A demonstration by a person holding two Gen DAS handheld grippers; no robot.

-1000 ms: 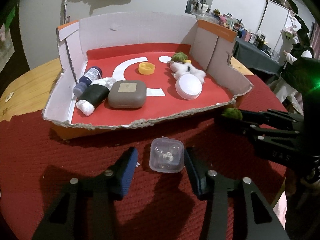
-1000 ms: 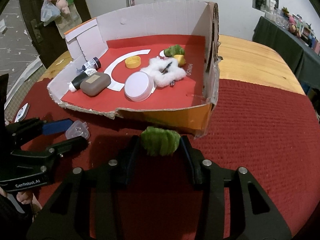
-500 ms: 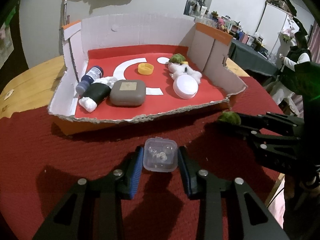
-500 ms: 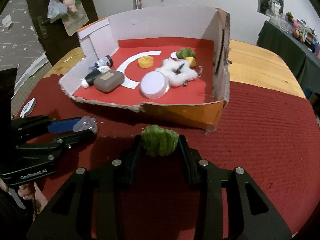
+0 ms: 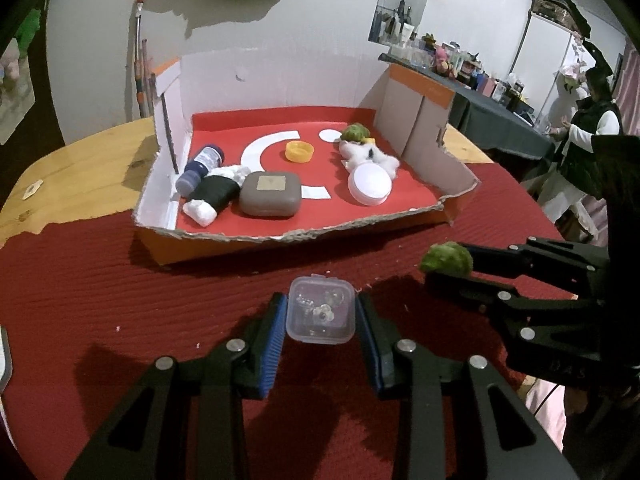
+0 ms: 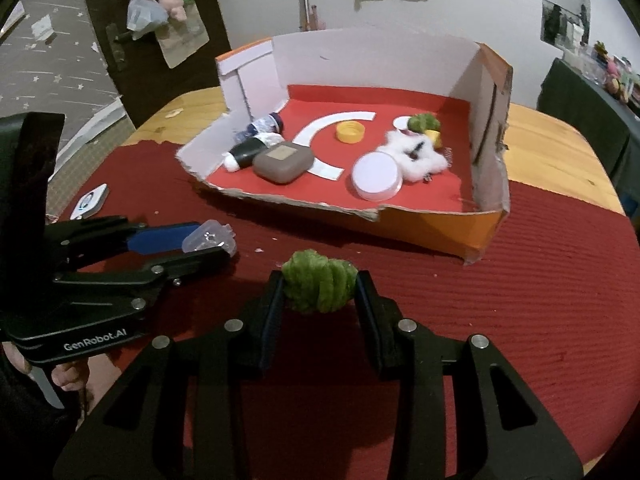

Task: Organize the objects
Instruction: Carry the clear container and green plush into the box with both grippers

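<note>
Clear plastic box sits clamped in the left hand-held gripper, while the right hand-held gripper grips a green fuzzy ball, the cardboard tray ahead of both.

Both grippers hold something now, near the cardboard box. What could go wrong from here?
1. The clear plastic case sits only at the left gripper fingertips; the smooth case might slip out.
2. The cardboard box has a torn, uneven front wall; a low approach could catch it.
3. The right gripper squeezes a soft green ball, and the two grippers are close; they might bump.
</note>
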